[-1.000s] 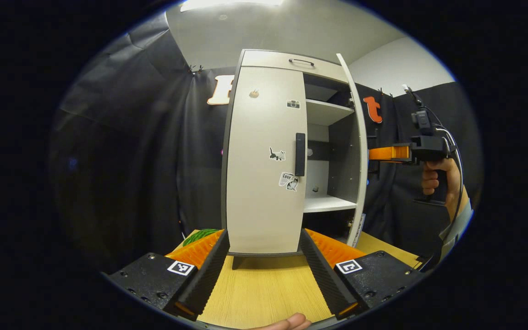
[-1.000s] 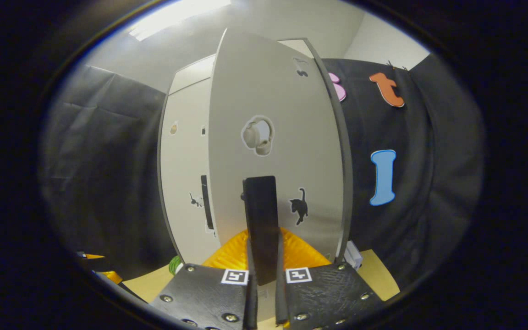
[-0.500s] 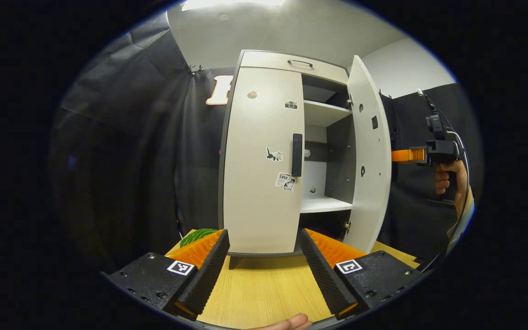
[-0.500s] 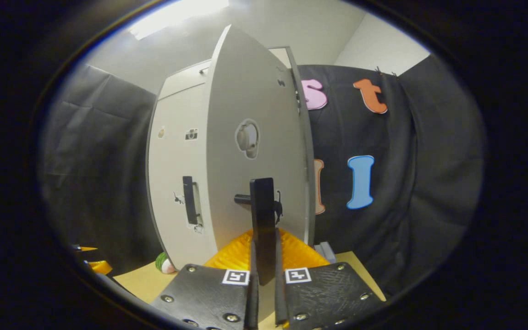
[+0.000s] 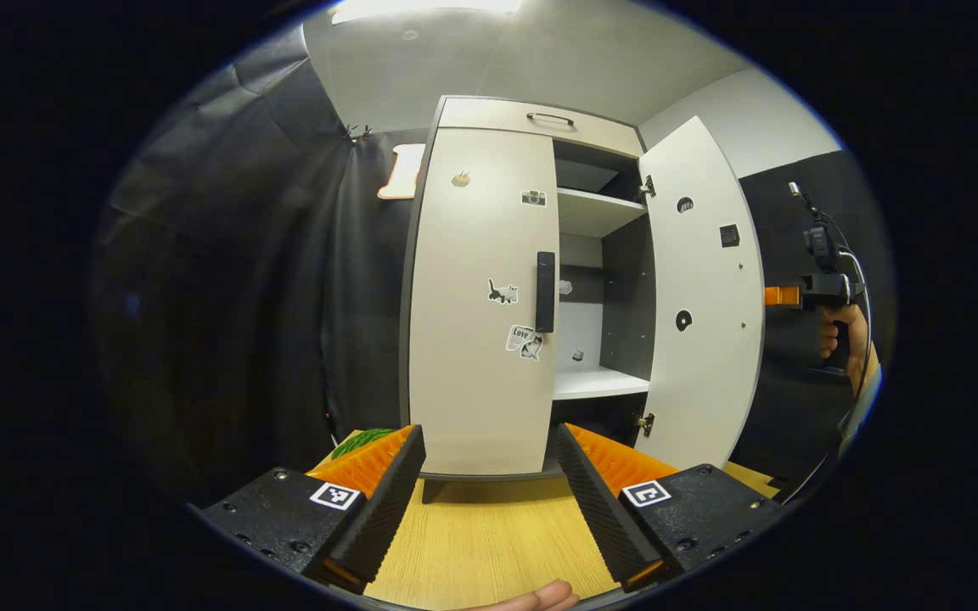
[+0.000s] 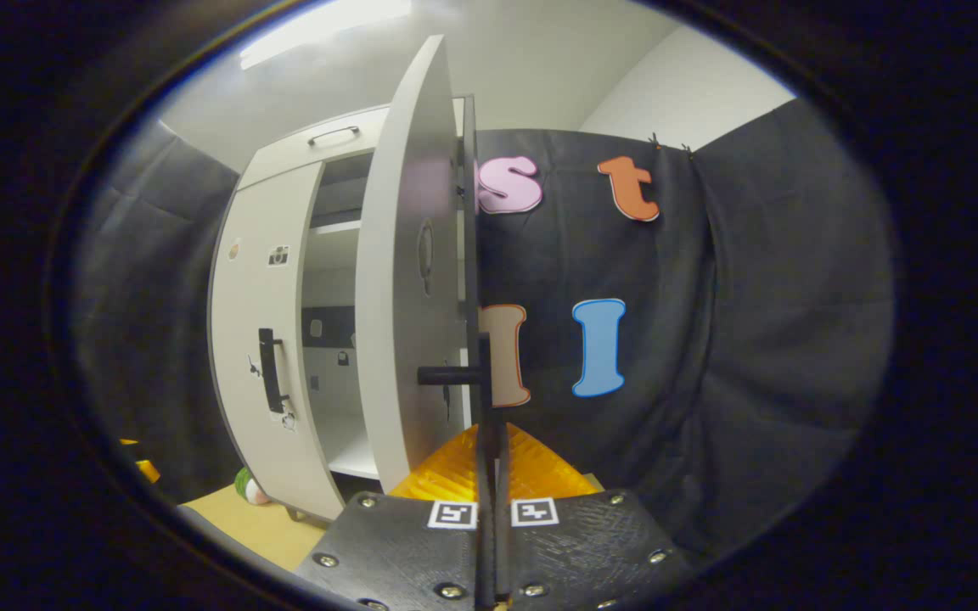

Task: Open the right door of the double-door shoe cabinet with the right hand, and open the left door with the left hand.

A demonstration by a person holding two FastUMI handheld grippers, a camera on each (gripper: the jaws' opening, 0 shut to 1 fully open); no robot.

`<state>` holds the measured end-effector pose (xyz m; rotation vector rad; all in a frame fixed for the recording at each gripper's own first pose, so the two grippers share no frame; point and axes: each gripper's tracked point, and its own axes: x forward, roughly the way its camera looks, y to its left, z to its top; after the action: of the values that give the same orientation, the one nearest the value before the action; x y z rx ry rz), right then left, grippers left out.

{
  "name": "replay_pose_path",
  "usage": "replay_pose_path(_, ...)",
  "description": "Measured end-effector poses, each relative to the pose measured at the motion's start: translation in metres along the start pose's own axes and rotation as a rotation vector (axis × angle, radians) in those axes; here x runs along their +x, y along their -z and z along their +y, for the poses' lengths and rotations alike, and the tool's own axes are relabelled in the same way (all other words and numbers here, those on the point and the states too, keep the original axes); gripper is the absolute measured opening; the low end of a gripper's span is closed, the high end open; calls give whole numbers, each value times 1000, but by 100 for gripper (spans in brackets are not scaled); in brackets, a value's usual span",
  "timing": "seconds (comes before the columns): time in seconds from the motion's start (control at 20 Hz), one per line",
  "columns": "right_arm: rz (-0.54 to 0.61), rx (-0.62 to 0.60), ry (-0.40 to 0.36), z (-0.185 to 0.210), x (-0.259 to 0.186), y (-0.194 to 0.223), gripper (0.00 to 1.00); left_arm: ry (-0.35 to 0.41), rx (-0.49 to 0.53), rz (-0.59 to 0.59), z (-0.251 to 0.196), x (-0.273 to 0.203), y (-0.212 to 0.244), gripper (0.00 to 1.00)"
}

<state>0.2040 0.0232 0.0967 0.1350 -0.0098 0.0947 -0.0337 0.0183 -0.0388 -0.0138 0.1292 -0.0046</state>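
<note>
The pale shoe cabinet stands on a wooden table [image 5: 489, 535]. Its left door [image 5: 476, 305] is closed, and the dark upright handle [image 5: 545, 291] sits at the door's right edge. My left gripper [image 5: 489, 501] is open, low in front of that door and well short of it, with nothing between its fingers. The right door [image 5: 701, 297] is swung wide open. In the right gripper view this door [image 6: 408, 280] is nearly edge-on. My right gripper [image 6: 493, 475] is shut on the right door's handle [image 6: 484, 382]. In the left gripper view, the right gripper [image 5: 782, 295] shows beyond the open door, held by a hand [image 5: 841, 335].
White shelves [image 5: 595, 382] show inside the open right half, and a drawer with a small handle [image 5: 550, 118] tops the cabinet. A green striped ball [image 5: 362, 440] lies at the cabinet's left foot. Black cloth walls close in behind and on both sides.
The right gripper has pulled the right door from about half open to wide open, swinging right with the handle in its grip. The left gripper has stayed almost still.
</note>
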Motion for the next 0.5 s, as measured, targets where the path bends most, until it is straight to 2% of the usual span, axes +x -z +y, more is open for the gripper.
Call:
replay_pose_path(0.05, 6, 22, -6, 2, 0, 1, 0, 0, -1, 3, 0, 1, 0, 97)
replay_pose_path(0.35, -5, -36, 17, -4, -2, 1, 1, -16, 17, -2, 2, 9, -6, 96)
replay_pose_path(0.5, -33, -104, 36, -10, -14, -1, 1, -9, 37, -26, 2, 21, -16, 96)
